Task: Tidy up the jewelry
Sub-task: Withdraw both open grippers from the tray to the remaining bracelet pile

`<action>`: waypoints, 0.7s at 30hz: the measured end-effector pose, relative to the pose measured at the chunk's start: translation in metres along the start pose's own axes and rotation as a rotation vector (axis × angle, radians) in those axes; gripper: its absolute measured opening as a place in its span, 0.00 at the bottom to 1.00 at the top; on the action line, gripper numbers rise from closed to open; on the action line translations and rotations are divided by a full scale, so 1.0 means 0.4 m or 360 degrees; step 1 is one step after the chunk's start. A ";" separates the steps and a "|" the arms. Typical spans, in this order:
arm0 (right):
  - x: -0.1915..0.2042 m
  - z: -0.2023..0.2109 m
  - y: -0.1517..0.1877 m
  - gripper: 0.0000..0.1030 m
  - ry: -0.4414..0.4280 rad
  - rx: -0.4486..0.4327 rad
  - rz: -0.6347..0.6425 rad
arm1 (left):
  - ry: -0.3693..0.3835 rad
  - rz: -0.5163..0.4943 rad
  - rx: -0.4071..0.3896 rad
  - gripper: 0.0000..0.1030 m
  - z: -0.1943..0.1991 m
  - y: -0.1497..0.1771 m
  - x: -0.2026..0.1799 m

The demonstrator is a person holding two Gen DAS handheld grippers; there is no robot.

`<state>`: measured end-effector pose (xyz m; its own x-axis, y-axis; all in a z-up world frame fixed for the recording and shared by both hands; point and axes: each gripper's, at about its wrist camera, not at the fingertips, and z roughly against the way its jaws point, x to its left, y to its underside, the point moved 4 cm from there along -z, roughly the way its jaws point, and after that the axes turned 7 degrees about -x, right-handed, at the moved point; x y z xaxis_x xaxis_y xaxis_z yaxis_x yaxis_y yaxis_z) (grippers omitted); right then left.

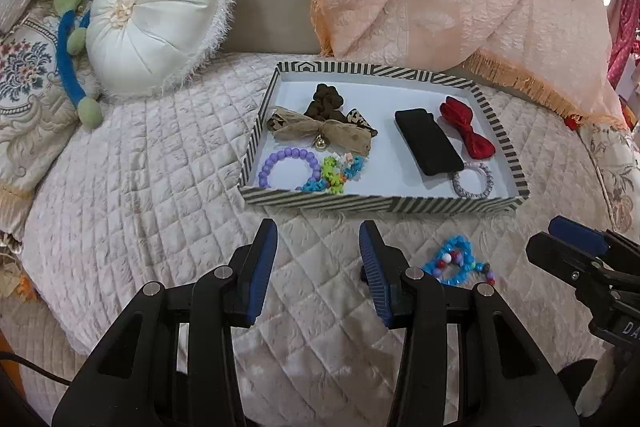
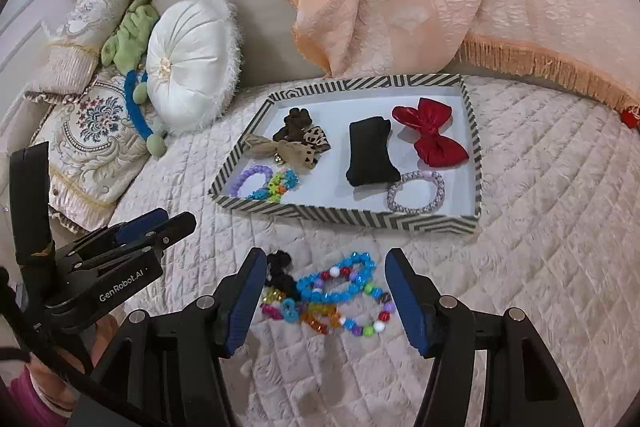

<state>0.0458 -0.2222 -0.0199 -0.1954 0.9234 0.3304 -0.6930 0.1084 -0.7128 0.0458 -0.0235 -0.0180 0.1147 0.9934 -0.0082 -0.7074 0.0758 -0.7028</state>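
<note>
Currently we count one striped tray mid-frame holding two bows, one scrunchie, one black pad, three bracelets. Loose bead bracelets, about three, plus one black scrunchie, lie on the quilt lower center. Right gripper spread wide around them, left gripper spread, empty.

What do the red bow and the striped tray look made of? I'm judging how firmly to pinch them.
The red bow looks like satin or similar shiny fabric: creased folds with bright highlights. It probably crushes easily. The striped tray looks like printed cardboard: thin straight walls, sharp corners, a matte white floor. Rigid plastic cannot be ruled out.
</note>
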 end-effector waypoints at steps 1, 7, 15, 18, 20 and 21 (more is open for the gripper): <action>0.002 0.008 0.004 0.58 -0.0004 -0.0004 -0.0002 | 0.0003 -0.0001 -0.0005 0.41 0.009 0.004 -0.001; 0.020 0.044 0.030 0.59 -0.0001 -0.0006 0.0014 | -0.0005 -0.0009 -0.0037 0.41 0.050 0.022 -0.004; 0.041 0.092 0.044 0.60 -0.0007 -0.0049 0.0020 | -0.0007 -0.0015 -0.0069 0.41 0.094 0.037 -0.008; 0.050 0.101 0.048 0.60 -0.0010 -0.0052 0.0029 | -0.0006 -0.0018 -0.0078 0.41 0.104 0.041 -0.011; 0.054 0.105 0.051 0.60 -0.0011 -0.0051 0.0032 | -0.0005 -0.0017 -0.0082 0.41 0.109 0.042 -0.012; 0.055 0.108 0.053 0.60 -0.0011 -0.0054 0.0033 | -0.0007 -0.0018 -0.0085 0.41 0.112 0.043 -0.012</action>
<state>-0.0032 -0.2155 -0.0011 -0.2144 0.9230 0.3197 -0.6649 0.1018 -0.7399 0.0018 -0.0231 0.0020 0.1193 0.9928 0.0029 -0.6677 0.0824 -0.7399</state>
